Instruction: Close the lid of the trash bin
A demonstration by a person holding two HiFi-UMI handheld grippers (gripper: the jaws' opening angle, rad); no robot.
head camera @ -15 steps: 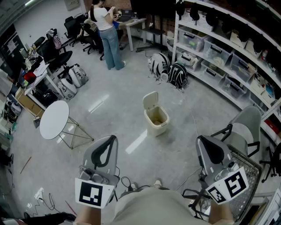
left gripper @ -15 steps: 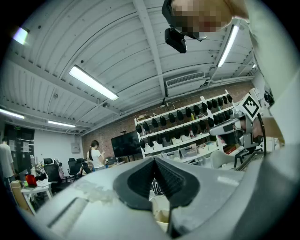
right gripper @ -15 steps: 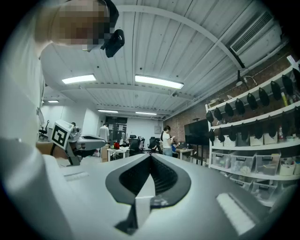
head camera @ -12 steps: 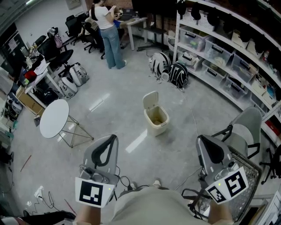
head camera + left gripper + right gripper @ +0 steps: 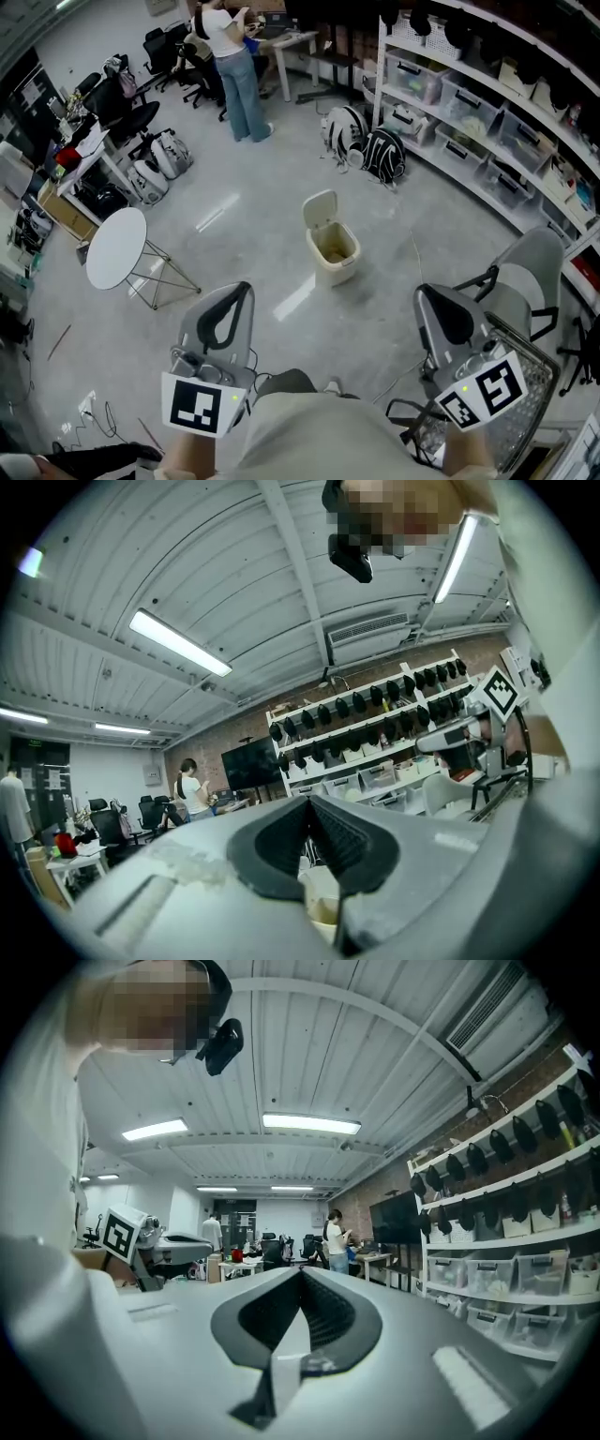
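Little has moved: trash bin (image 5: 334,251) drifts slightly left at centre frame; dark shape, likely a knee (image 5: 286,382), enters at bottom centre, suggesting a step toward the bin. Lid (image 5: 321,210) stands upright at the bin's far rim, open; closing not begun. Left gripper (image 5: 246,289) and right gripper (image 5: 422,292) sit low in frame, well apart from bin; both pairs of jaws pressed together, empty, probably readied to push the lid down.

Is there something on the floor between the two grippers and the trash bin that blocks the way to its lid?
Nothing visible does. Bare floor lies between the left gripper, the right gripper and the trash bin, whose lid stands open. The round table and the chair stand aside.
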